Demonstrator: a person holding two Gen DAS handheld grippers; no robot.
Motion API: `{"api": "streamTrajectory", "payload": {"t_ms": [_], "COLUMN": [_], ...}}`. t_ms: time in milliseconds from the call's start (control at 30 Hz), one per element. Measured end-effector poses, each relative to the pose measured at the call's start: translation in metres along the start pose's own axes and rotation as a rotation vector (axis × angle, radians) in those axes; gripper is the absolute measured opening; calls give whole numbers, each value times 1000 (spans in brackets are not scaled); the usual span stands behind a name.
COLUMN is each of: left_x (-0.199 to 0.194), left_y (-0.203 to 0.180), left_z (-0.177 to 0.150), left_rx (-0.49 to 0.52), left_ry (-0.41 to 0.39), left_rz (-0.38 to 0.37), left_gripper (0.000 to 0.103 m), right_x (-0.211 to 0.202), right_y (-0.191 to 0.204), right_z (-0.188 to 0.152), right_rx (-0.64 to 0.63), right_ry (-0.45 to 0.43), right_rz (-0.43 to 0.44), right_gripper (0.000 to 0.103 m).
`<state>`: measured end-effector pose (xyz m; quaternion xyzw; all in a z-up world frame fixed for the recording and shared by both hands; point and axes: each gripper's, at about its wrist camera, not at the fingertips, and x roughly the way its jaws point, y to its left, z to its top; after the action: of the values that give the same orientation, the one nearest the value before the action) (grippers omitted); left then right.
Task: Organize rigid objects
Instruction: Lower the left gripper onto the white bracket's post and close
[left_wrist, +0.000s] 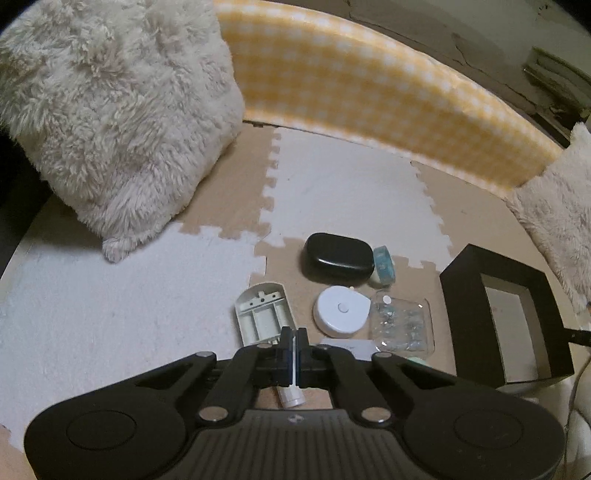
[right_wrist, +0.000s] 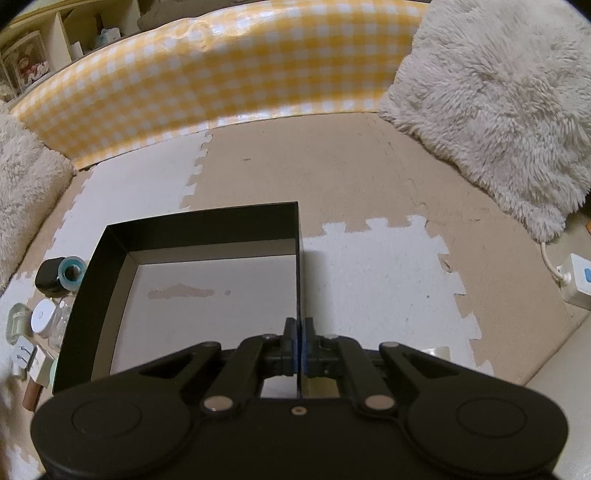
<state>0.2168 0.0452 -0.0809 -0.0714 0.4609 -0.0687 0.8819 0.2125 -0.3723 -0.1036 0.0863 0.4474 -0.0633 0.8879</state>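
My left gripper (left_wrist: 294, 332) is shut above the mat, just right of an open off-white battery shell (left_wrist: 264, 314). A thin white line shows between its pads; I cannot tell if anything is pinched there. Under its linkage lies a small white cylinder (left_wrist: 291, 398). Ahead sit a black oval case (left_wrist: 338, 258), a teal tape roll (left_wrist: 384, 264), a white round disc (left_wrist: 341, 310) and a clear packet of small parts (left_wrist: 402, 325). The black box (left_wrist: 506, 310) stands to their right. My right gripper (right_wrist: 298, 328) is shut on the right wall of the black box (right_wrist: 207, 229), whose pale floor is bare.
Foam puzzle mat (left_wrist: 129, 295) in beige and white tiles covers the floor. A yellow checked bumper (left_wrist: 351, 85) runs along the back. Fluffy cream cushions (left_wrist: 110, 110) (right_wrist: 498, 110) flank both sides. A white power adapter (right_wrist: 576, 280) with cable lies at the far right.
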Motion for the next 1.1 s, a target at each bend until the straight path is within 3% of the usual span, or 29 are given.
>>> {"api": "streamTrajectory", "payload": {"t_ms": [100, 167, 233, 533, 700, 800, 1100], "left_x": [9, 18, 24, 57, 72, 70, 62], "left_y": [4, 8, 12, 3, 0, 4, -1], "left_z": [-4, -5, -6, -5, -10, -7, -4], "left_rx": [-4, -14, -27, -16, -17, -60, -48], "left_ry": [20, 37, 47, 81, 139, 134, 108], "left_rz": [24, 45, 45, 77, 113, 98, 101], "left_gripper": [6, 35, 46, 47, 45, 20, 20], "right_x": [0, 0, 0, 0, 0, 1, 4], "right_y": [0, 0, 0, 0, 0, 0, -1], "right_z": [0, 0, -1, 0, 0, 0, 1], "right_rx": [3, 3, 3, 3, 4, 4, 0], "right_ry": [0, 0, 1, 4, 4, 5, 16], "right_rz": [2, 0, 0, -1, -1, 0, 3], "right_gripper": [3, 3, 3, 3, 3, 3, 3]}}
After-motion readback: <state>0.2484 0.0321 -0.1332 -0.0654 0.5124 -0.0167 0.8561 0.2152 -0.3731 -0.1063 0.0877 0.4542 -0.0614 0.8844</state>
